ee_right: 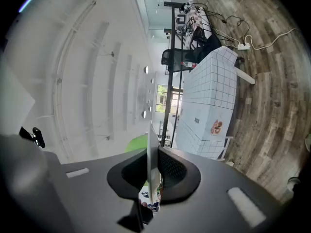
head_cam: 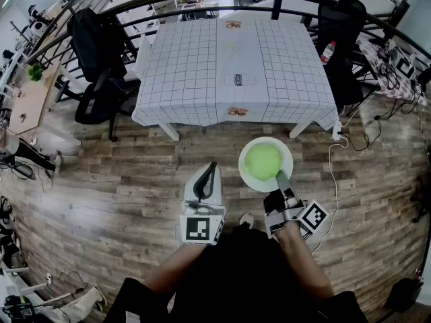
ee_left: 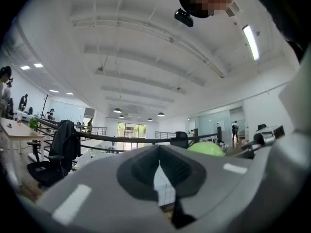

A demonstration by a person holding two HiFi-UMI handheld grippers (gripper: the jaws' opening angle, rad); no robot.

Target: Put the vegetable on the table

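Carrying the plate (head_cam: 244,173) by its rim, I have my right gripper (head_cam: 281,177) clamped on the edge nearest me, jaws drawn narrow onto the thin white lip. The vegetable (head_cam: 262,161), a pale green leafy head, sits in the middle of the plate. It is out over the wooden floor (head_cam: 121,180), well short of the near edge of the worktop (head_cam: 182,79). My left gripper (head_cam: 207,175) hangs beside it, jaws together with nothing between them.

I judge that a one-sided pinch on a loaded plate will tend to sag at the far rim. So I should hold it level, walk in slowly, and clear the near edge before lowering. A few small flat things (head_cam: 237,112) lie along the middle strip of the checked cloth, so a bare patch towards the near right corner looks safer. I should release only once the base sits flat.
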